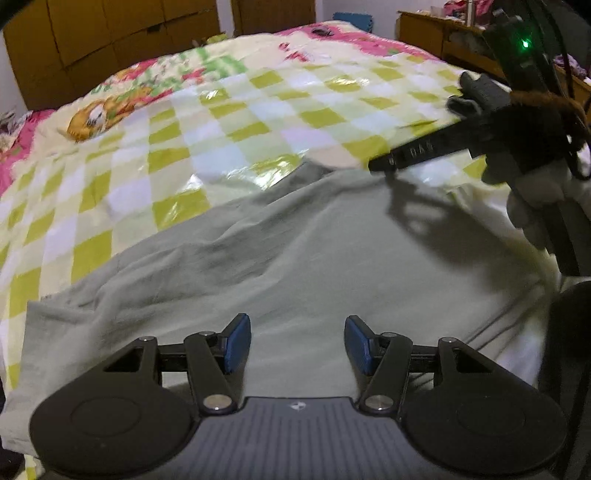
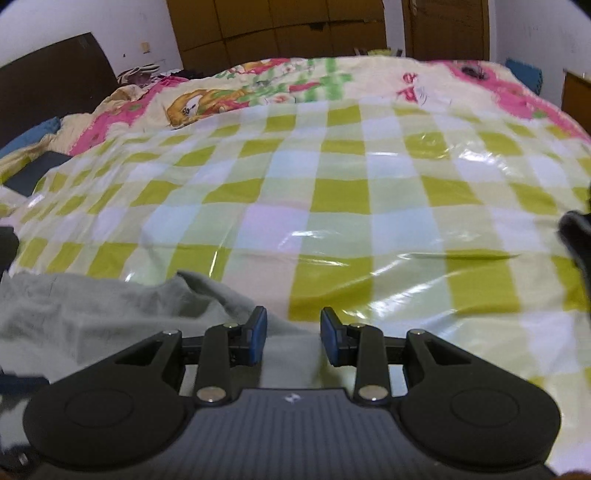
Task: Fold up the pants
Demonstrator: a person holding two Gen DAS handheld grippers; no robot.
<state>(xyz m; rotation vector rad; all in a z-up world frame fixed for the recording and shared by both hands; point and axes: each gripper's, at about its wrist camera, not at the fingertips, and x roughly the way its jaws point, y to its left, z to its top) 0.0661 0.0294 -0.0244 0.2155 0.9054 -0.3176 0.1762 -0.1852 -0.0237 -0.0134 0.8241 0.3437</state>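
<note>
Pale grey-green pants lie rumpled on the near part of a bed. My left gripper is open just above the cloth, with blue pads apart and nothing between them. My right gripper is open over the pants' far right edge, where the cloth meets the checkered sheet. The right gripper also shows in the left wrist view at the upper right, over the pants' far edge.
A shiny green-and-white checkered sheet covers the bed, over a pink and yellow floral quilt. Brown wardrobes stand behind the bed. A wooden desk stands at the far right.
</note>
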